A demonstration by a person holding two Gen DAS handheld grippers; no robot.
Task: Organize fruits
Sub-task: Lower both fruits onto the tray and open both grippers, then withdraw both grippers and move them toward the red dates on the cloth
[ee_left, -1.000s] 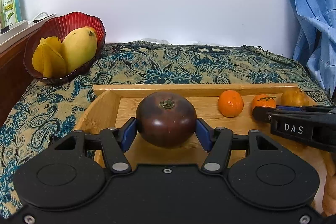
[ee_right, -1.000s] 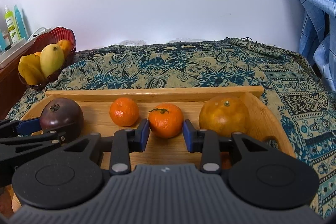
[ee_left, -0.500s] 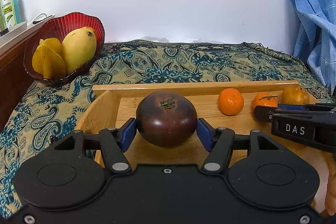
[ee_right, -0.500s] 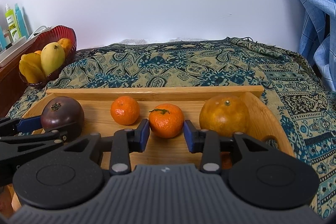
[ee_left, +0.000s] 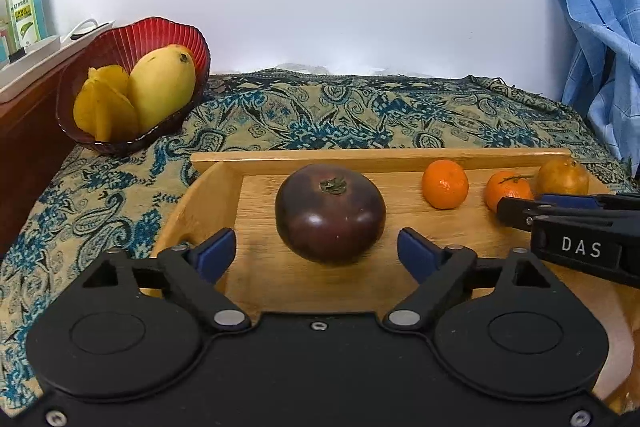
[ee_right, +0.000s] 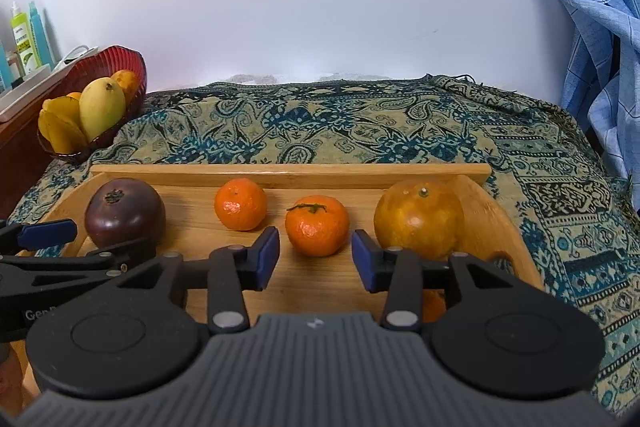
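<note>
1. Left claw (ee_left: 316, 253): spread wide, its blue pads (ee_left: 214, 253) standing clear on either side of the dark purple fruit (ee_left: 330, 213), touching neither flank.
2. Right claw (ee_right: 315, 259): parted to a moderate width, with the stemmed tangerine (ee_right: 317, 225) just ahead of the gap and free of both pads.
3. Wooden tray (ee_left: 380, 159): a raised back rail runs just beyond the fruit row ahead of both claws; curved side walls close in outboard of the left claw and outboard of the right claw.
4. Open room: bare tray floor lies between the purple fruit and the second tangerine (ee_right: 240, 203); the two claws sit close side by side, the right one's black fingers reaching in beside the left claw.
5. Purple fruit: glossy, rounded and slightly flattened, dry brown calyx on top, resting on the tray floor.
6. Tangerines: bright orange, pebbled skin; one carries a green stem.
7. Large mottled orange (ee_right: 419, 217): dull yellow-brown, just outboard of the right claw, near the tray's right wall.
8. Red bowl (ee_left: 132, 39): far ahead and outboard of the left claw, on the patterned cloth (ee_left: 360, 115), holding a yellow mango (ee_left: 162, 83) and a starfruit (ee_left: 106, 103).
</note>
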